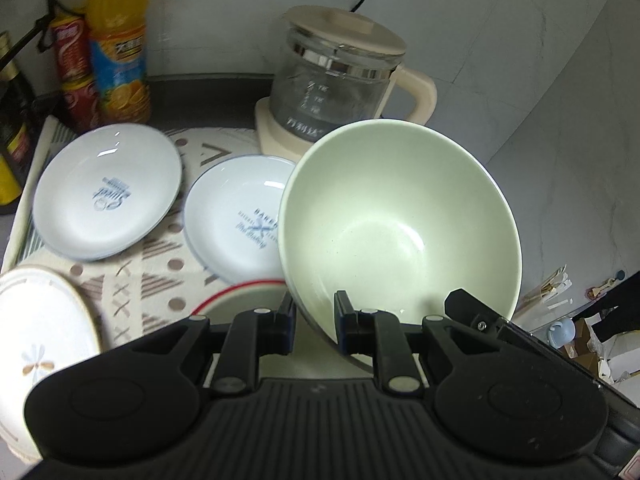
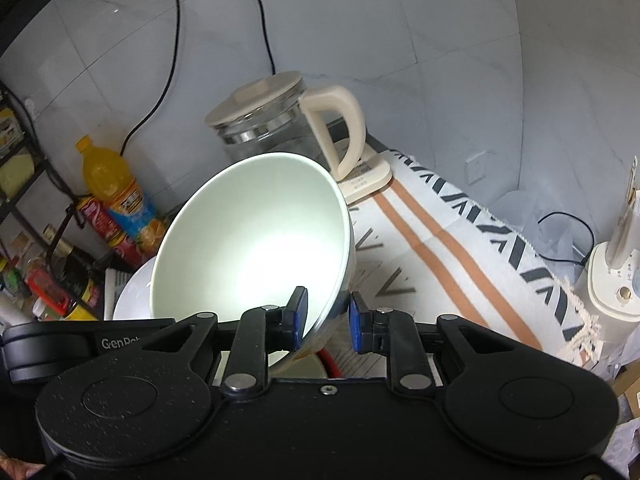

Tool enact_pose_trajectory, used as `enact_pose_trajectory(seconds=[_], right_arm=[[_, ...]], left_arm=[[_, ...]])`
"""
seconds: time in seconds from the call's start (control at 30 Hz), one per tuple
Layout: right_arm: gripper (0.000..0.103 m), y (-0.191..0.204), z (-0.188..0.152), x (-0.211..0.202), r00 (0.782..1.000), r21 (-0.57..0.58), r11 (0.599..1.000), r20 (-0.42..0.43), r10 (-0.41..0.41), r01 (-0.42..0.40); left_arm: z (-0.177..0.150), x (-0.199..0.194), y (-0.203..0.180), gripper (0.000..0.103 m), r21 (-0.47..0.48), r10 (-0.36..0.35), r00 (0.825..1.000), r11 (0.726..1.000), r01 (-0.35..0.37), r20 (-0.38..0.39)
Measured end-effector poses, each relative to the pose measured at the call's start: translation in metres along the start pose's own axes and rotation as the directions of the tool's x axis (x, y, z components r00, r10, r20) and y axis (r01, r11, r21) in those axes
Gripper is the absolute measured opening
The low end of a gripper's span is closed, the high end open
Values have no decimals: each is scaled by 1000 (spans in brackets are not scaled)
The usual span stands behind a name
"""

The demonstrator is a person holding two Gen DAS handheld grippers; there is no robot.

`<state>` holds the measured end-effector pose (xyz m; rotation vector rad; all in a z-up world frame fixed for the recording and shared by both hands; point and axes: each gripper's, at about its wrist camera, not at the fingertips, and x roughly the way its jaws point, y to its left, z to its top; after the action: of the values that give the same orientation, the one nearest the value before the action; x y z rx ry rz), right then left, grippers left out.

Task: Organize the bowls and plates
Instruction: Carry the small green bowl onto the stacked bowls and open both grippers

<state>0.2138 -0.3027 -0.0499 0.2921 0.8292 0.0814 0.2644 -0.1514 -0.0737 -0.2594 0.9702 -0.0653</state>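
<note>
A: Left wrist view first. State of the left gripper (image 1: 314,322)?
B: Fingers (image 1: 286,322) nearly closed, clamped on the rim of a pale green bowl (image 1: 400,220). One finger outside the wall, the other inside. Bowl is tilted, its mouth facing back toward the camera, raised off the counter.
A: What's beyond the fingers?
B: Up and left of them, two white plates with blue print: a far one (image 1: 106,190) and a nearer one (image 1: 236,216), its edge hidden behind the bowl. Both lie on a patterned cloth (image 1: 156,276). Far left of the fingers, a plate with a flower motif (image 1: 40,328). Just under the left finger, a red-rimmed dish (image 1: 240,292), mostly hidden.
A: Background?
B: Glass kettle (image 1: 340,80) straight beyond the bowl, orange juice bottle (image 1: 118,40) far up-left.
A: Right wrist view.
B: Right gripper (image 2: 324,320), fingers (image 2: 298,314) also nearly closed, pinching a bowl's (image 2: 252,240) rim: one pad inside, the other outside the wall. Bowl tilted, opening toward the camera.
A: Same bowl as the left?
B: Can't tell.
A: Around it?
B: Kettle (image 2: 276,120) beyond the bowl, juice bottle (image 2: 116,188) up-left of the fingers, striped cloth (image 2: 460,240) right of them. A white plate edge (image 2: 130,292) peeks out left of the bowl. A red rim (image 2: 330,362) shows below, between the fingers.
</note>
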Motion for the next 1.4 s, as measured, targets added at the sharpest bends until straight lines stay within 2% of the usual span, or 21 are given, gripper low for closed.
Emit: enact_pose_trajectory(seconds=[0.33, 0.67, 1.03, 1.4], right_arm=[[22, 12, -30, -10, 999, -37, 999, -43, 23, -25], [22, 19, -48, -10, 996, -52, 998, -86, 36, -41], [25, 19, -60, 0, 988, -47, 998, -151, 38, -45], [32, 16, -58, 0, 986, -64, 997, -159, 41, -51]], left_arm=[[-37, -16, 26, 18, -37, 23, 1000, 999, -23, -4], [-60, -24, 44, 18, -62, 46, 998, 997, -48, -31], [-74, -17, 54, 19, -65, 76, 994, 995, -82, -84], [-75, -16, 54, 22, -33, 111, 991, 993, -114, -75]])
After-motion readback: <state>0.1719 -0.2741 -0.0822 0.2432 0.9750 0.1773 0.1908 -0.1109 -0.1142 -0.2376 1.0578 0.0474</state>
